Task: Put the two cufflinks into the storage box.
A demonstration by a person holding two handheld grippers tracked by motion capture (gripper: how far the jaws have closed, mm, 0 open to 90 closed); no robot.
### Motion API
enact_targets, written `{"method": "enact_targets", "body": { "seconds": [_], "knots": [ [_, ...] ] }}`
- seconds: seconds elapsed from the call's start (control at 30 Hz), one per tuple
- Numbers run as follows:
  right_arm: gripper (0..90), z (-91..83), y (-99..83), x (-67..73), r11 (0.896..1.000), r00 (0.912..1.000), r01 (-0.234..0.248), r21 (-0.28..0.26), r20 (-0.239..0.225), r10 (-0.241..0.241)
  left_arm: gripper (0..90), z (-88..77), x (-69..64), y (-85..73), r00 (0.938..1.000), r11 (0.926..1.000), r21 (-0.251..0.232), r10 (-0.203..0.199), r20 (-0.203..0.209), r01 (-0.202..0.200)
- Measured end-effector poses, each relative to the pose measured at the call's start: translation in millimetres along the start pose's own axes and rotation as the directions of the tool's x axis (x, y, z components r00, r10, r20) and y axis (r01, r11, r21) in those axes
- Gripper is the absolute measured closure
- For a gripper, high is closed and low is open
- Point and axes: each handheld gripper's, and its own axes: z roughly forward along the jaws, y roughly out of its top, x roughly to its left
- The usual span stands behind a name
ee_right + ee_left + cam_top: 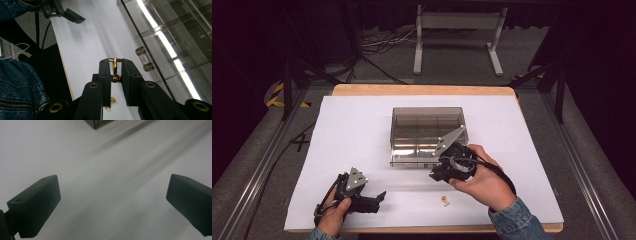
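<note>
gold, small and slick: the earring (114, 68) could squirt out of my right gripper (115, 75) if i twist, its jaws pinching only a narrow part, nearly closed. it hangs just short of the clear drawer box (175, 37). more gold pieces (444, 200) lie below it on the white paper (362, 130). my left gripper (112, 202) rests wide apart, empty.
</note>
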Motion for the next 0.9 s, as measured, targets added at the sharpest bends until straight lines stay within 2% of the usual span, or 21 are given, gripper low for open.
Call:
{"method": "enact_targets", "body": {
  "seconds": [0.17,0.47,0.67,0.9],
  "knots": [
    [78.3,-5.2,4.6,-6.1,1.0,1.0,-0.009,-0.02,0.001,0.009,0.1,-0.1,0.0,0.0,1.0,1.0,-0.002,0.0,0.0,0.0],
    [78.3,-7.3,10.4,-13.1,1.0,0.9997,-0.019,-0.013,0.013,0.019,0.1,-0.1,0.0,0.1,1.0,1.0,0.001,0.001,0.001,-0.001],
    [78.3,-3.9,17.4,-18.1,0.999,0.9981,-0.037,0.006,0.049,0.036,0.1,1.3,0.4,-0.2,1.0,0.9998,0.021,-0.005,-0.005,0.005],
    [78.2,-2.1,24.5,-25.7,0.998,0.996,-0.057,0.005,0.069,0.057,0.1,1.2,0.6,0.0,1.0,0.9998,0.017,-0.003,-0.003,0.003]
  ]
}}
